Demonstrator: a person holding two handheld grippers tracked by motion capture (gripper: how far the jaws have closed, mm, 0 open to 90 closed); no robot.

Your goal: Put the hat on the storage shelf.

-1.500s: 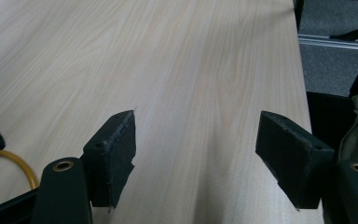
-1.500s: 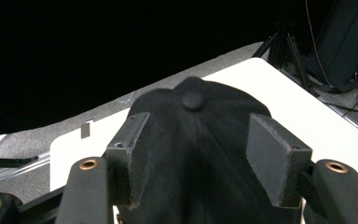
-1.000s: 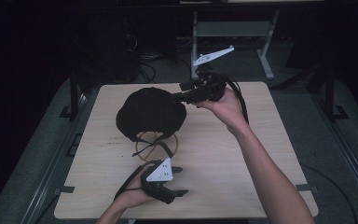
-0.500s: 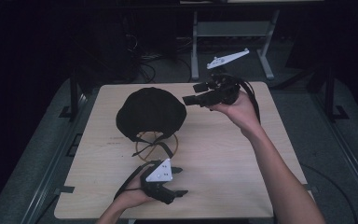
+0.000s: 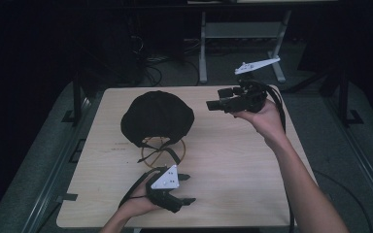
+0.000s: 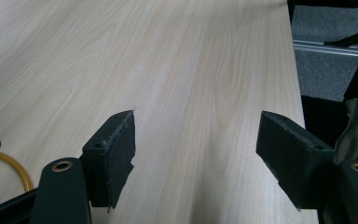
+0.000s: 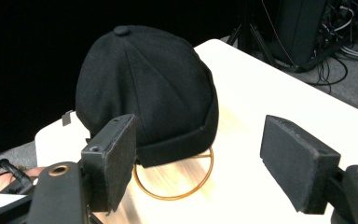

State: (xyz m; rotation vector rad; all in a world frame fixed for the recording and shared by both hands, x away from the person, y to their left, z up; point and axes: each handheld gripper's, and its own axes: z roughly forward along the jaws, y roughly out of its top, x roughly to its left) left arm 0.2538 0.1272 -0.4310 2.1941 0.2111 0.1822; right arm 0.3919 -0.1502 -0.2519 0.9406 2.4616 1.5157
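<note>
Bench: pale wood, carrying a black cap left of centre toward the far edge, seated on a wire stand with a golden ring base. Right claw: drawn back rightward off the cap since a second ago, jaws just opened wide, nothing between them; placement judged complete. Left claw: low at near edge, wide open, empty, unmoved. Cap: round, panelled, button on top, band folded up, slightly tilted.
</note>
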